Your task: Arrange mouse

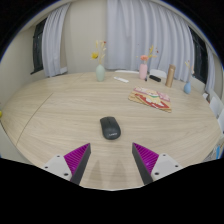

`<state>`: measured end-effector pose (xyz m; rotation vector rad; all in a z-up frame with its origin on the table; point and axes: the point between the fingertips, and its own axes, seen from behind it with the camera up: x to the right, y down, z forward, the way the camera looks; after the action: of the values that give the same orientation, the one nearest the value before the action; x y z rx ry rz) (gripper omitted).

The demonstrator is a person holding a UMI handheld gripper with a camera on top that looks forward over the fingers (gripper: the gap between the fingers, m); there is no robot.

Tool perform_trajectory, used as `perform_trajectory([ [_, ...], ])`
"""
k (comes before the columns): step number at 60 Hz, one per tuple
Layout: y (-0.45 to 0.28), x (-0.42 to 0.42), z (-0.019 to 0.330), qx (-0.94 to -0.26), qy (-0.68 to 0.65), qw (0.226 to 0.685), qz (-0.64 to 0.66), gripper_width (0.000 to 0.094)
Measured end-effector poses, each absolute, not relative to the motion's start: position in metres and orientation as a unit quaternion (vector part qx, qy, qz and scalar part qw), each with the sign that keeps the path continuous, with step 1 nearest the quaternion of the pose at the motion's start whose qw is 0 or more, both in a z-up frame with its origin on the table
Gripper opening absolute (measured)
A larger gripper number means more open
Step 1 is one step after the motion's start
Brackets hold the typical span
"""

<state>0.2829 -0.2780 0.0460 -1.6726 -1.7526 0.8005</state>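
A dark grey computer mouse (pixel 109 127) lies on the round light-wood table (pixel 60 110), just ahead of my fingers and roughly centred between them. My gripper (pixel 112 158) is open and empty, held a little above the table's near edge. Its two fingers with magenta pads (pixel 76 156) stand wide apart, short of the mouse and not touching it.
At the table's far side stand a pale vase with flowers (pixel 100 70), a pink bottle (pixel 144 68), a brown bottle (pixel 170 75) and a blue item (pixel 187 86). A patterned cloth with things on it (pixel 152 97) lies beyond the mouse to the right. Curtains hang behind.
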Motion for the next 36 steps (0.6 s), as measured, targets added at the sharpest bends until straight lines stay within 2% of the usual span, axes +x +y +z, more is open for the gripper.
perform_trajectory([
  [23, -0.272, 0.192, -0.01, -0.636, -0.658, 0.298, 0.271, 0.0861],
  [36, -0.264, 0.148, -0.01, -0.638, -0.651, 0.31, 0.271, 0.0864],
])
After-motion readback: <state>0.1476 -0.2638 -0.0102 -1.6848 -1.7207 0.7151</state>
